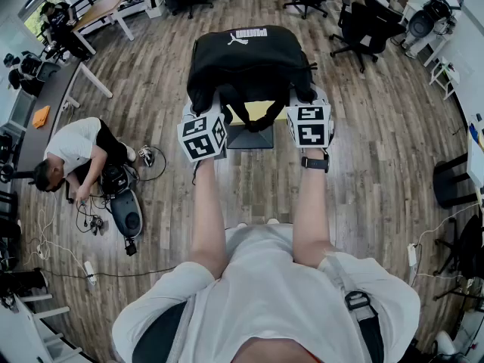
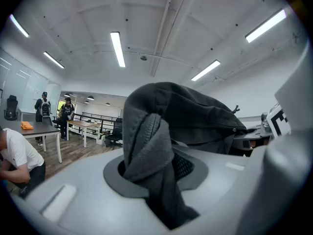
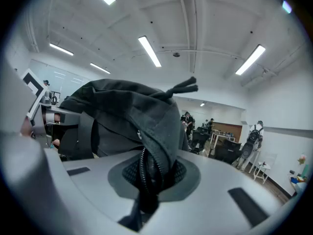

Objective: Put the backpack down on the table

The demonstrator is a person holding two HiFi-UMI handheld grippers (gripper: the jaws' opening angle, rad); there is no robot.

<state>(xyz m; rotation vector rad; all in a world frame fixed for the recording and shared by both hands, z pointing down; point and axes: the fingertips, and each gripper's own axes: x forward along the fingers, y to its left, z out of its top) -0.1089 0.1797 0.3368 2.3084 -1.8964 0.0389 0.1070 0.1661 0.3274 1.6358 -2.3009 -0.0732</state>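
Both arms (image 1: 208, 210) out fwd, fingers (image 2: 73, 190) clamping backpack (image 1: 249, 59)

From your head view, the backpack (image 1: 249, 63) hides most of what lies under it. Only a dark panel (image 1: 249, 137) and a yellow strip (image 1: 261, 112) peek out at the centre, and you cannot tell what they belong to. In your left gripper view, bunched grey fabric fills the left gripper (image 2: 155, 180), covering its pads. In your right gripper view, a zipper fold covers the right gripper (image 3: 146, 180) likewise. The people (image 2: 54, 112) at that left view's left are too small to make out. A chair (image 1: 454, 184) is cut off by the head view's right edge.
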